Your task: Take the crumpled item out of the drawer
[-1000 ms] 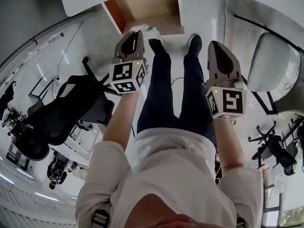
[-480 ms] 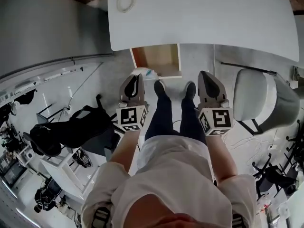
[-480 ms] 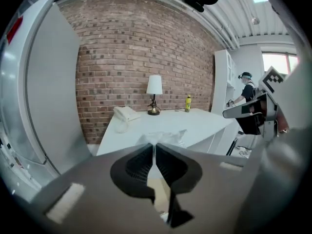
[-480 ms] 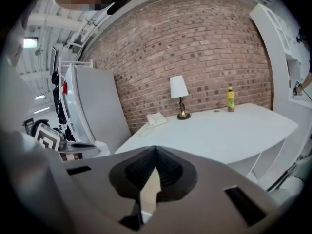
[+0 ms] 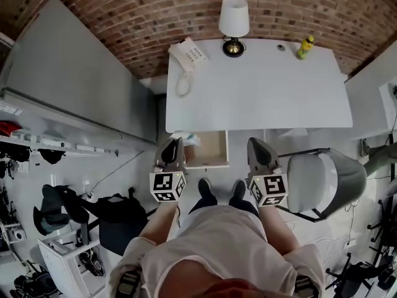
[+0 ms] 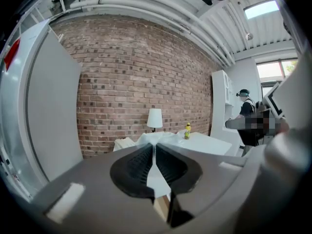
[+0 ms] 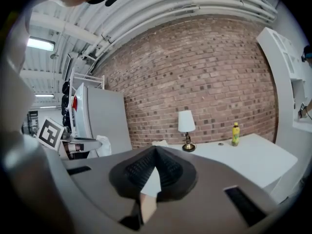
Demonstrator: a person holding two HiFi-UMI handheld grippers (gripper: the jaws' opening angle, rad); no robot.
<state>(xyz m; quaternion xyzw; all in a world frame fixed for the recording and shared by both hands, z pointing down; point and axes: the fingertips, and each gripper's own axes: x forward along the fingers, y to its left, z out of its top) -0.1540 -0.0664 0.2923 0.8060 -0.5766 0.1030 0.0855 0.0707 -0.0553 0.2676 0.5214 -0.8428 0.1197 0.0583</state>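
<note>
Brick backdrop point(image 5: 124, 17), white crumpled item point(image 5: 186, 138)

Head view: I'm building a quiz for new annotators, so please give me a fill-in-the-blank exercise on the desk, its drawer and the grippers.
The lamp stands on the white desk before a ____ wall.
The bottle on the desk is ____.
The drawer under the desk stands ____.
The gripper pinching the crumpled item is the person's ____ one.
Missing words: brick; yellow; open; left.
</note>
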